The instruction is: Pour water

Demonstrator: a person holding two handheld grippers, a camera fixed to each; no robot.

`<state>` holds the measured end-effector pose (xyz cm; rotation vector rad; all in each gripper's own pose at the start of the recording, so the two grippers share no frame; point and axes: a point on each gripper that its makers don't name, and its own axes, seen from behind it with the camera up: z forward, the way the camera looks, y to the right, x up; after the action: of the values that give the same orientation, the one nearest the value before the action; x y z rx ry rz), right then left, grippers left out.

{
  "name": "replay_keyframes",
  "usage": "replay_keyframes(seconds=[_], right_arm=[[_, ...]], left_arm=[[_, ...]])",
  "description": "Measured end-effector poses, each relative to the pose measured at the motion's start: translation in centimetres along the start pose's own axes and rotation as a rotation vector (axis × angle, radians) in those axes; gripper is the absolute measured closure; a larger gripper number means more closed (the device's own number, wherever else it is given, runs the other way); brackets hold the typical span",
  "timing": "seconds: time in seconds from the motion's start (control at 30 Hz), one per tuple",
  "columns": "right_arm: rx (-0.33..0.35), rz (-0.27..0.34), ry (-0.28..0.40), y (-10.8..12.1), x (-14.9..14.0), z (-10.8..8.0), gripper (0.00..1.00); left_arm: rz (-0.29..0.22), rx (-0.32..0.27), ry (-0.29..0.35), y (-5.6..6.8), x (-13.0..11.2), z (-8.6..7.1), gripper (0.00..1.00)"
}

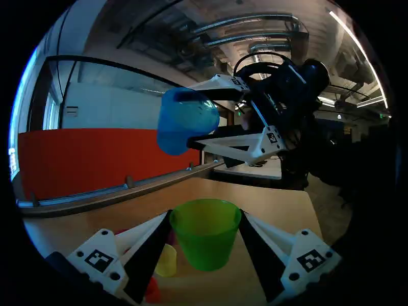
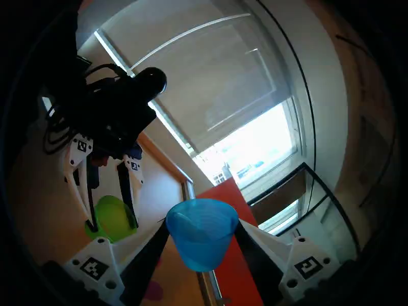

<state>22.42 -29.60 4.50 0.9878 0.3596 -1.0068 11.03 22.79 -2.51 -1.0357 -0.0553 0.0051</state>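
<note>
Wooden office table (image 1: 285, 204) noted. Green cup (image 1: 206, 245), gripped by left gripper (image 1: 205, 217), is overhung at eleven o'clock by tilted blue cup (image 1: 178, 127), gripped by right gripper (image 1: 193, 117).

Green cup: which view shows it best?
Left gripper view: the green cup sits large and central between the fingers of the left gripper, rim and wall clear. The right gripper view shows the green cup small, off to the left, partly crossed by those fingers, beyond the blue cup.

A red partition (image 1: 102, 158) stands behind the wooden table (image 1: 278, 200).
</note>
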Motion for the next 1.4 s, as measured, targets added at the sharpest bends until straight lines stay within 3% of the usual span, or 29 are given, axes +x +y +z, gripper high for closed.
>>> replay_keyframes(seconds=[0.67,1.4], right_arm=[[-0.011,-0.097,-0.016,0.3,0.04,0.34,0.09],[-0.028,-0.15,-0.028,0.9,-0.02,0.7,0.09]], left_arm=[[-0.001,0.001,0.0,-0.09,-0.01,0.07,0.1],[0.006,-0.004,-0.007,0.16,-0.16,0.01,0.1]])
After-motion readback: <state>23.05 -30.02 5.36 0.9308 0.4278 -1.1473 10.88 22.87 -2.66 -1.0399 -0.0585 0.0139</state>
